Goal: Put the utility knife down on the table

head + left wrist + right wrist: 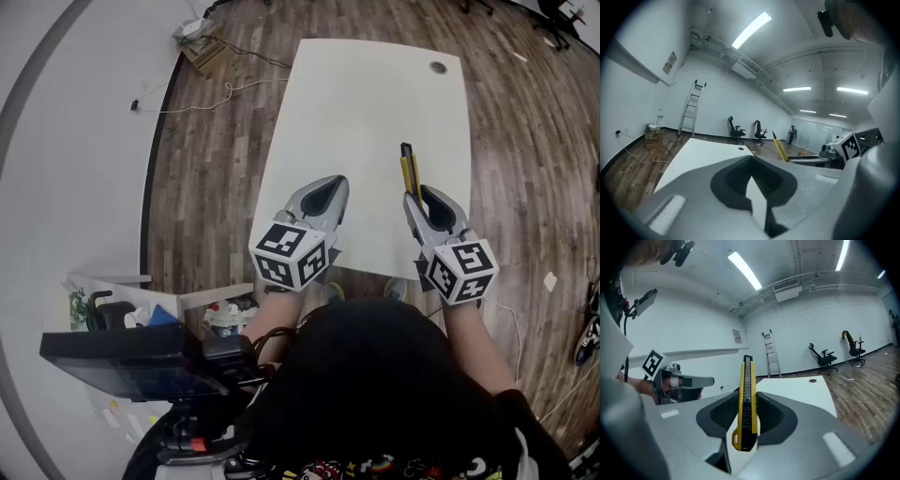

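A yellow and black utility knife (410, 171) sticks forward out of my right gripper (424, 199), which is shut on its rear half above the white table (356, 122). In the right gripper view the utility knife (746, 404) stands between the two jaws, tip pointing away. My left gripper (323, 199) hovers over the table's near left part with its jaws shut and nothing between them. From the left gripper view the utility knife (779, 147) shows at the right as a slanted yellow bar.
The table has a round cable hole (438, 67) near its far right corner. Wooden floor surrounds it, with a cardboard box (202, 42) and cables at the far left. A ladder (691, 108) and office chairs (736, 129) stand by the far wall.
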`<act>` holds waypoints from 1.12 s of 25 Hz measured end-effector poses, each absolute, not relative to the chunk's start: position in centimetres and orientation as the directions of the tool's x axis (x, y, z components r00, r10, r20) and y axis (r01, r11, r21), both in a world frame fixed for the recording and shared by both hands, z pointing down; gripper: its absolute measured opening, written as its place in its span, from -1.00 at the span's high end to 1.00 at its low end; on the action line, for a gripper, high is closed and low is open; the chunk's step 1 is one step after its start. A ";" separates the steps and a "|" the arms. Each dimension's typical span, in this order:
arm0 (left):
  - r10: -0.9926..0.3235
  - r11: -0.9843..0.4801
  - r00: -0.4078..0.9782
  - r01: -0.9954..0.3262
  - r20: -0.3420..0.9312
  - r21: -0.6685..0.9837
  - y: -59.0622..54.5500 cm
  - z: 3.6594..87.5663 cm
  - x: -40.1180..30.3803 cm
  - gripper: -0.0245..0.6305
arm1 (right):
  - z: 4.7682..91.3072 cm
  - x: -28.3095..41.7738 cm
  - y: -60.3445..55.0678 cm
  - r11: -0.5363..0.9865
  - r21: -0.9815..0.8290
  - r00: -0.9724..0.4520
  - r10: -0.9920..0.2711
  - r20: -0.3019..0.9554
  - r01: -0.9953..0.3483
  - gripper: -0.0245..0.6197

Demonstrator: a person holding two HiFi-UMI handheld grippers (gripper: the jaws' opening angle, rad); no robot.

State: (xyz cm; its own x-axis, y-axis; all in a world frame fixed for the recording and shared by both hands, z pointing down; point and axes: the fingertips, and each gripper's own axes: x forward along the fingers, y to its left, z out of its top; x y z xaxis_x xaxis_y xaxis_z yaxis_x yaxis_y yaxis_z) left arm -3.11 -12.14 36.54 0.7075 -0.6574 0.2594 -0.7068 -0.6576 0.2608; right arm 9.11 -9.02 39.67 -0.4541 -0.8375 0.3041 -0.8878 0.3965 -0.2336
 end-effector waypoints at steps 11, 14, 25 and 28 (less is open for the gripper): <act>-0.644 -0.662 0.712 -0.702 0.278 0.265 -12.3 37.2 -2.3 0.92 | 41.2 9.8 -10.0 0.383 -0.231 -0.443 -0.831 0.337 -0.894 0.50; -0.650 -0.655 0.706 -0.708 0.281 0.265 -12.4 37.3 -2.6 0.92 | 42.0 9.4 -10.6 0.382 -0.238 -0.446 -0.823 0.351 -0.893 0.50; -0.667 -0.619 0.678 -0.735 0.309 0.278 -13.2 39.1 -3.5 0.92 | 48.1 7.3 -14.8 0.374 -0.220 -0.433 -0.767 0.474 -0.901 0.50; -0.667 -0.615 0.676 -0.737 0.315 0.280 -13.3 39.3 -3.4 0.92 | 50.7 6.9 -16.6 0.371 -0.202 -0.420 -0.740 0.524 -0.906 0.50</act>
State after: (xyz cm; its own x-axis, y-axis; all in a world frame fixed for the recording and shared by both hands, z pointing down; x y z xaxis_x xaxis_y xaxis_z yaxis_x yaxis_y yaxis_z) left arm -3.38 -13.28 39.31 0.6758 -0.6666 0.3146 -0.7371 -0.6153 0.2796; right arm 6.92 -16.59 50.72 -0.4203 -0.7405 0.5245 -0.9063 0.3710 -0.2025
